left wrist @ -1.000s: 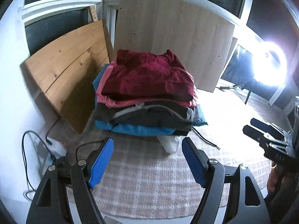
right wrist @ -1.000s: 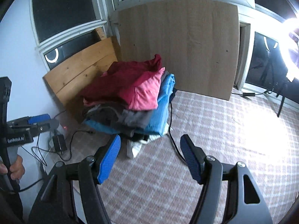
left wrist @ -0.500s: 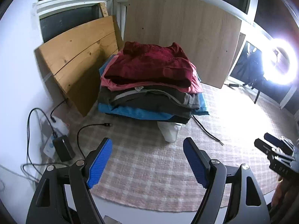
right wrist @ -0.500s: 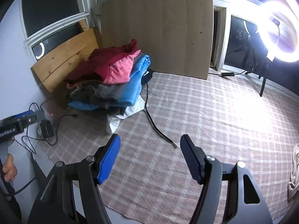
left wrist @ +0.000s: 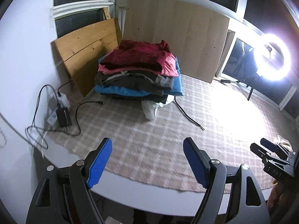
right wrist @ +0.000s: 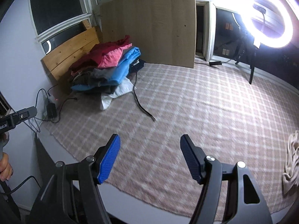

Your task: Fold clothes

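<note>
- left gripper point(left wrist: 147, 163): fingers spread wide, nothing between the blue pads point(left wrist: 100, 165), hovering over the near edge of the checked rug point(left wrist: 168, 123).
- right gripper point(right wrist: 149, 157): also released, holding nothing, above the same rug edge; its tips also appear at the right rim of the left view, cut off.
- stack of folded clothes point(left wrist: 138, 72): far left end of the rug, well apart from both grippers, against the wooden boards point(left wrist: 177, 37).
- Stack's long axis runs roughly left-right in the left view; dark red piece point(left wrist: 138, 56) on top, pink, grey and blue layers under it.
- white garment point(right wrist: 115, 93) sticks out from the bottom toward the cameras; most of it is hidden.
- beige cloth point(right wrist: 291, 160) at the right rim is cut off, so its shape is unclear.
- ring light point(right wrist: 267, 16) blows out the right side; detail there is lost.
- black cable point(right wrist: 142, 100) lies on the rug just beside the stack.
</note>
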Available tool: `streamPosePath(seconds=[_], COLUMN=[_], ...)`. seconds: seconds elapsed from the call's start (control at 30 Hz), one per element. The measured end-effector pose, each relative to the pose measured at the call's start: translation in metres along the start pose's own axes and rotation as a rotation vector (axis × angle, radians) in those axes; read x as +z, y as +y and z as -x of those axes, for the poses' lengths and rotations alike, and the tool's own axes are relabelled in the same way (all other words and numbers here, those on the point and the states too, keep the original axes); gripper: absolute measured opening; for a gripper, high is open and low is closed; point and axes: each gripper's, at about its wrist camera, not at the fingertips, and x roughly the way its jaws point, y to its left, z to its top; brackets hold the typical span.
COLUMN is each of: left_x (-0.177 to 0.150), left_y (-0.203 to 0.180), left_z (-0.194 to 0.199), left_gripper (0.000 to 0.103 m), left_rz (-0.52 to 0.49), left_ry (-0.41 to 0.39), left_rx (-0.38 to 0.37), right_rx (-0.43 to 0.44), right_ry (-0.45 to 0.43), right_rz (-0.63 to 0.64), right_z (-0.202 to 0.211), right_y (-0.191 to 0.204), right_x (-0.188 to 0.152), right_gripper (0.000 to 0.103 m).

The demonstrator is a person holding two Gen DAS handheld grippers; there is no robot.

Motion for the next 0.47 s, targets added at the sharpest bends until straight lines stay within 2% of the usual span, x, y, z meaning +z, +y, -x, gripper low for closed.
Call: streamPosePath(seconds=[0.47], left_x=[-0.056], left_y=[-0.035], left_z=[0.05], left_gripper=[0.077], left_rz=[0.034], left_ry=[-0.034], left_rx=[0.031], right_rx=[0.038], right_ry=[-0.009], right_rz=[0.026], right_z=[0.038], right_y=[-0.034], right_x=[-0.043], right_gripper=[0.066])
